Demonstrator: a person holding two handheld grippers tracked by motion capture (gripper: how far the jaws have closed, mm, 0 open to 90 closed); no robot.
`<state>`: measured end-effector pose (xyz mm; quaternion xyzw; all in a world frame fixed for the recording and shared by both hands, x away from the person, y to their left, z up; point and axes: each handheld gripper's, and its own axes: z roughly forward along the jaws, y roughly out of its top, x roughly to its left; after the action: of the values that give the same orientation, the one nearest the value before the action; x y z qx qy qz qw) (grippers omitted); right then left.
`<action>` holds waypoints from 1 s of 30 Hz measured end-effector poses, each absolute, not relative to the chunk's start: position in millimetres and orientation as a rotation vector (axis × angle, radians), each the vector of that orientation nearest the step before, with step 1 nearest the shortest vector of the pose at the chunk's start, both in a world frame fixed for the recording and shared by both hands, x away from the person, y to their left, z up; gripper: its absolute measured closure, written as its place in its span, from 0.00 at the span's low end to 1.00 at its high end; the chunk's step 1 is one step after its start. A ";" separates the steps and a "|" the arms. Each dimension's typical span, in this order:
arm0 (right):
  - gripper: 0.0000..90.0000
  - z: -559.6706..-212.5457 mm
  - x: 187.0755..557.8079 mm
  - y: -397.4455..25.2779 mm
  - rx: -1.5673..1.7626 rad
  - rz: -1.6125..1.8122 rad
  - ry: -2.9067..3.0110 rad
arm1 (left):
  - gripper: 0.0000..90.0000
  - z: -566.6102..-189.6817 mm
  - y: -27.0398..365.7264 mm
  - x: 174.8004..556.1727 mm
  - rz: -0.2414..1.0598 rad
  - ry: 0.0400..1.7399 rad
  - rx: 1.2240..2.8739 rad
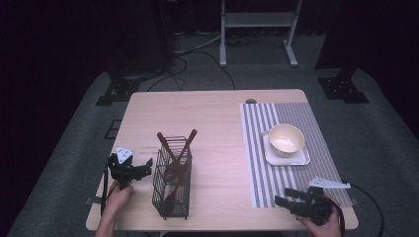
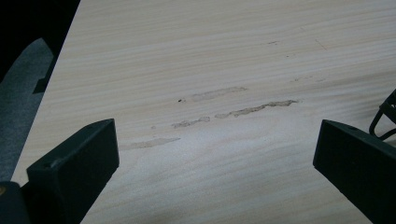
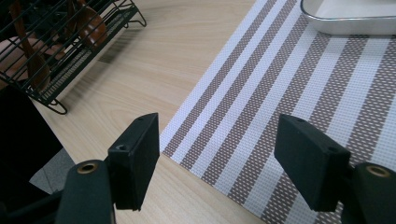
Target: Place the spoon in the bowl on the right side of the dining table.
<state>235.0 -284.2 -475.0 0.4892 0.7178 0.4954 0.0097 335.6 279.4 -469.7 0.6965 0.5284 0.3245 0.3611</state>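
A black wire basket [image 1: 171, 183] stands on the left half of the wooden table [image 1: 217, 118], holding brown wooden utensils [image 1: 177, 153] that stick up out of it. My left gripper [image 1: 144, 169] hovers just left of the basket, open and empty, its jaws wide apart over bare wood [image 2: 219, 140]. My right gripper [image 1: 284, 200] sits at the table's front right, open and empty, over the near edge of a striped placemat [image 1: 257, 148]. The right gripper view shows the placemat [image 3: 289, 98] between the jaws and the basket [image 3: 60, 51] at upper left.
A cream bowl [image 1: 286, 139] rests on a small white square plate [image 1: 301, 159] on the placemat. The plate's rim [image 3: 345, 21] shows at the top of the right gripper view. Light scuff marks [image 2: 233, 112] streak the wood ahead of the left gripper. Table edges lie close to both hands.
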 end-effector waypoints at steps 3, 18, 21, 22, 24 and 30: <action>0.33 -475.1 236.4 -282.2 1.525 1.543 2.251 | 0.00 -469.6 279.5 335.4 0.838 1.361 1.794; 0.33 -465.4 245.4 -264.5 1.482 1.554 2.320 | 0.00 -469.9 278.8 335.9 0.834 1.357 1.798; 0.33 -462.5 248.9 -260.0 1.472 1.550 2.340 | 0.00 -469.8 279.2 335.8 0.834 1.356 1.798; 0.33 -462.5 248.9 -260.0 1.472 1.550 2.340 | 0.00 -469.7 279.2 335.6 0.835 1.356 1.798; 0.33 -459.1 251.8 -255.7 1.459 1.545 2.356 | 0.00 -469.8 278.6 335.9 0.833 1.355 1.803; 0.33 -450.7 256.9 -246.7 1.417 1.534 2.391 | 0.00 -469.9 279.0 335.9 0.829 1.356 1.798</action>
<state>256.9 -246.7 -450.7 0.4462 0.7530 0.4833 -0.0165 335.9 279.0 -469.9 0.6984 0.5265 0.3220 0.3625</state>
